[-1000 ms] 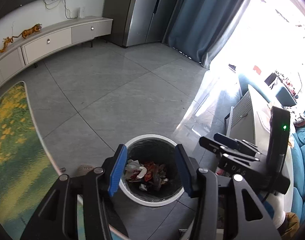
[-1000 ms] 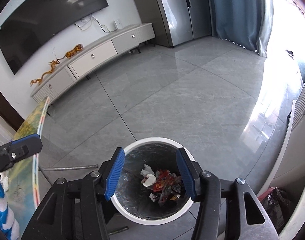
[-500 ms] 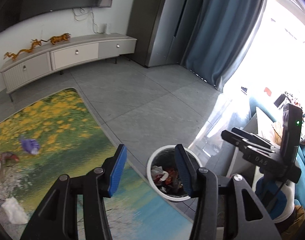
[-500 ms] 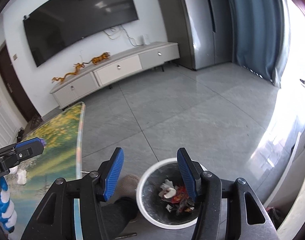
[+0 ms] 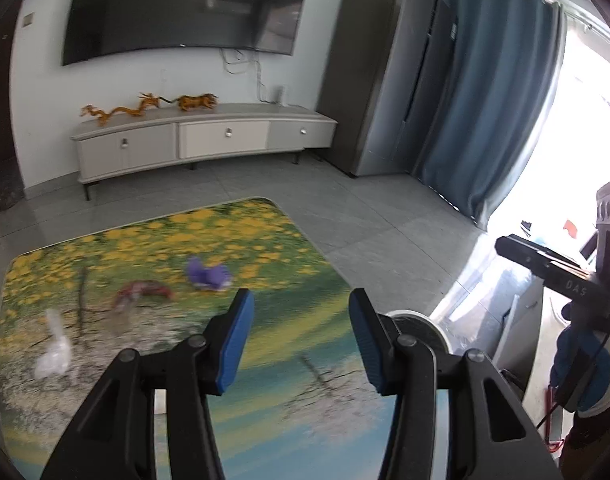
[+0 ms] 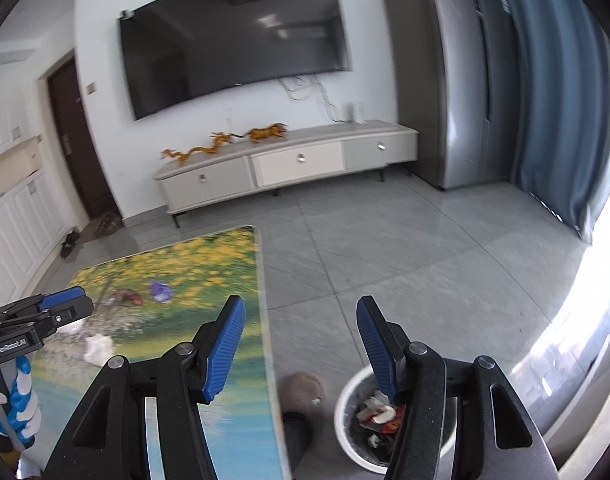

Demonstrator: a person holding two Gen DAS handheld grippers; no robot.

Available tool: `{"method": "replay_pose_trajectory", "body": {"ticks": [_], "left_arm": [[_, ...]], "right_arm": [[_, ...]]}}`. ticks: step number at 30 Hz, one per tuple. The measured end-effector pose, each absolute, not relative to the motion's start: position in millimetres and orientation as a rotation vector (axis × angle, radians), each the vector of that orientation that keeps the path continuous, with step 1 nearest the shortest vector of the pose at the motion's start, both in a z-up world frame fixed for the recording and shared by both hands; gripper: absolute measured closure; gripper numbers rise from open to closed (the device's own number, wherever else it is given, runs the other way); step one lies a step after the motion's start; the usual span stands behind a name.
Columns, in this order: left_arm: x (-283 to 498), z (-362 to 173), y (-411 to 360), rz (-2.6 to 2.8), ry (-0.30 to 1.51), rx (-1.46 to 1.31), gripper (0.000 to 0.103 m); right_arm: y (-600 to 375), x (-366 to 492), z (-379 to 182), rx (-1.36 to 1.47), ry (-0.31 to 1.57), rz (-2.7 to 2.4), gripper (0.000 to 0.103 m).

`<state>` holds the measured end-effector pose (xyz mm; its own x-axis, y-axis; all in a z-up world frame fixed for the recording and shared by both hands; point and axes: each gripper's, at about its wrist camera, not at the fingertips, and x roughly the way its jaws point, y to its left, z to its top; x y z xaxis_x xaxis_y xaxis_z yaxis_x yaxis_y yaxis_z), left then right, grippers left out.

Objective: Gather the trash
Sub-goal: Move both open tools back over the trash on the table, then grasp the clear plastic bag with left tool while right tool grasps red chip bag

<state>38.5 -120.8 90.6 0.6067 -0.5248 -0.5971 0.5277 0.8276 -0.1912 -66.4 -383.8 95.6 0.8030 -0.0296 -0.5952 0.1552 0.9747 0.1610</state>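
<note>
A: Why do both claws hang empty?
B: Left gripper (image 5: 297,340) and right gripper (image 6: 301,346) are spread, nothing held. The bin (image 6: 359,426) sits beside the table (image 5: 265,408) edge. Wrappers (image 5: 207,274) lie mid-table, tissue (image 5: 53,354) toward its left edge, probably next.

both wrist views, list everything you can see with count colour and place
table: 1, yellow-green-blue flower print, near left
purple wrapper: 1, purple, on table
red wrapper: 1, red, on table, left of the purple one
white scrap: 1, white, on table, near its left edge
trash bin: 1, white rim, dark liner, on floor right of table, litter inside
tv: 1, black, on wall
tv cabinet: 1, pale grey, below tv
figurines: 2, orange, on cabinet
fridge: 1, grey, right corner
curtain: 1, blue, by window
door: 1, dark brown, left
left gripper: black, blue pads, open, empty
right gripper: same, open, empty
</note>
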Motion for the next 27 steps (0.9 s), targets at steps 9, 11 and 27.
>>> {"method": "replay_pose_trajectory", "body": {"ticks": [9,11,27], "left_arm": [[49,75,6,-0.373,0.669,-0.049,0.050],[53,67,31,-0.321,0.674,-0.063,0.050],[112,-7,99,-0.155,0.821,-0.134,0.050]], "right_arm": [[-295,-22,126,0.106,0.621,0.119,0.042],[-272,-8,126,0.071,0.630,0.171,0.041],[-154,102,46,-0.038,0.816,0.445,0.037]]}}
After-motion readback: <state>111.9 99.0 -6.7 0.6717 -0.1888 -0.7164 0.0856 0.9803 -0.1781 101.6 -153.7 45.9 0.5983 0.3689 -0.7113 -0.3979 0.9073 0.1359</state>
